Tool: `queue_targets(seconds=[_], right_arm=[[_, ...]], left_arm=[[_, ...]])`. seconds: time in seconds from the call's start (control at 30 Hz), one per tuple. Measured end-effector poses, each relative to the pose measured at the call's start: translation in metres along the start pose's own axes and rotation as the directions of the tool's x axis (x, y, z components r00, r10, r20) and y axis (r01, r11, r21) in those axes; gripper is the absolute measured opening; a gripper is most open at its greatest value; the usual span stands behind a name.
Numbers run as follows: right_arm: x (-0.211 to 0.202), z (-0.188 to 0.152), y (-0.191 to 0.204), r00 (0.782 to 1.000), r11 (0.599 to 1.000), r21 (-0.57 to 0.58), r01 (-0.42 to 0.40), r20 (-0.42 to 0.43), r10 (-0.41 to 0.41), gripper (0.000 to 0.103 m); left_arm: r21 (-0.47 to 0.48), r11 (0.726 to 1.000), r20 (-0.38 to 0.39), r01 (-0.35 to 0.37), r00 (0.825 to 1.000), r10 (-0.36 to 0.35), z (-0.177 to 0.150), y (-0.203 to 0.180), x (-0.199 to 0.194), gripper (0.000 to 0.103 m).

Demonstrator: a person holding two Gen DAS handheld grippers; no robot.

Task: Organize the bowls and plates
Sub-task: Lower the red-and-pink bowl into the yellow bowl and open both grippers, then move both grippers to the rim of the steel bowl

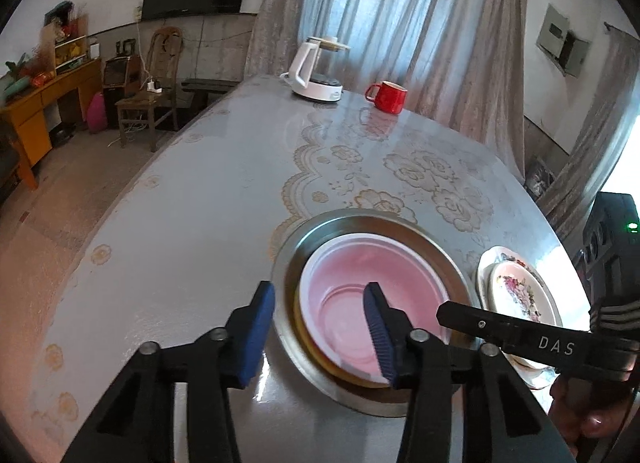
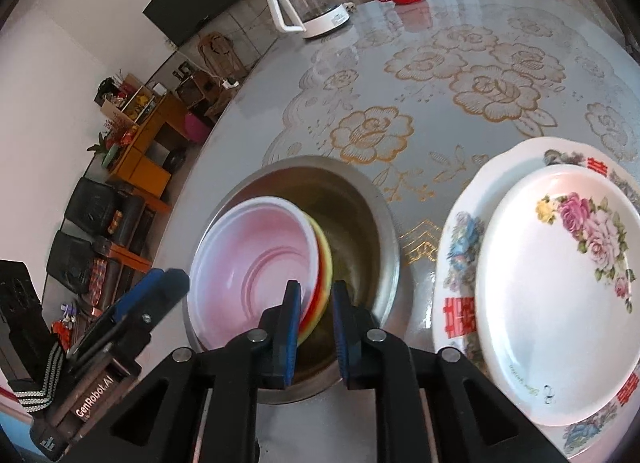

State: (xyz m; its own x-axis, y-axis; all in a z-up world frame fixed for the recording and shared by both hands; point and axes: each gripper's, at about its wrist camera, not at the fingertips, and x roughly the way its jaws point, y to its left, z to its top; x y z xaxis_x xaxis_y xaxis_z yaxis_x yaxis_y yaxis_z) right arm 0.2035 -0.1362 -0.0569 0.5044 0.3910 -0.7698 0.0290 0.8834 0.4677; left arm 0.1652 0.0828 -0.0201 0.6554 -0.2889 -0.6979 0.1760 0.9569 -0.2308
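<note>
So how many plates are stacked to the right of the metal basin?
2: a large floral plate on the table, and a smaller rose-patterned plate on top of it. More could be hidden underneath.

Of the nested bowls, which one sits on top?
The pink bowl sits on top, tilted inside the steel bowl. A bowl with a yellow and red rim lies under it, only its edge showing.

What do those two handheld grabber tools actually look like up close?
Both are black plastic with silver pivot bolts and two fingers tipped in ribbed blue pads. The left gripper appears in the right camera with white "GenRobot.AI" lettering and a black-and-white striped strap. The right gripper shows white "DAS" lettering in the left camera.
</note>
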Motion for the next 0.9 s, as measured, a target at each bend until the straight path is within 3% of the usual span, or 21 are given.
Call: queue_targets(seconds=[0.13,0.23,0.4,0.53,0.67,0.9], right_arm=[[0.013,0.003,0.013,0.998,0.995,-0.073,0.061,-0.028,-0.063,0.022],[0.025,0.005,0.024,0.985,0.974,-0.159,0.162,-0.024,-0.168,0.023],[0.025,0.011,0.033,0.959,0.934,-0.217,0.284,0.057,-0.278,0.022],[0.017,0.012,0.029,0.956,0.933,-0.212,0.292,0.085,-0.281,0.022],[-0.005,0.014,0.009,0.982,0.982,-0.095,0.161,0.115,-0.15,0.022],[-0.033,0.011,-0.007,0.976,0.992,-0.007,0.125,0.182,-0.122,0.022]], left_arm=[[-0.028,1.0,0.005,0.004,1.0,-0.003,-0.002,0.005,0.0,0.045],[-0.04,0.999,0.012,0.002,1.0,-0.001,-0.003,0.008,-0.002,0.045],[-0.079,0.997,0.021,-0.013,1.0,0.015,-0.005,0.019,-0.005,0.047],[-0.126,0.991,0.02,-0.034,0.999,0.037,-0.007,0.033,-0.005,0.052],[-0.151,0.988,0.011,-0.041,0.999,0.043,-0.009,0.041,-0.001,0.053],[-0.15,0.988,-0.019,-0.026,1.0,0.023,-0.012,0.041,0.01,0.053]])
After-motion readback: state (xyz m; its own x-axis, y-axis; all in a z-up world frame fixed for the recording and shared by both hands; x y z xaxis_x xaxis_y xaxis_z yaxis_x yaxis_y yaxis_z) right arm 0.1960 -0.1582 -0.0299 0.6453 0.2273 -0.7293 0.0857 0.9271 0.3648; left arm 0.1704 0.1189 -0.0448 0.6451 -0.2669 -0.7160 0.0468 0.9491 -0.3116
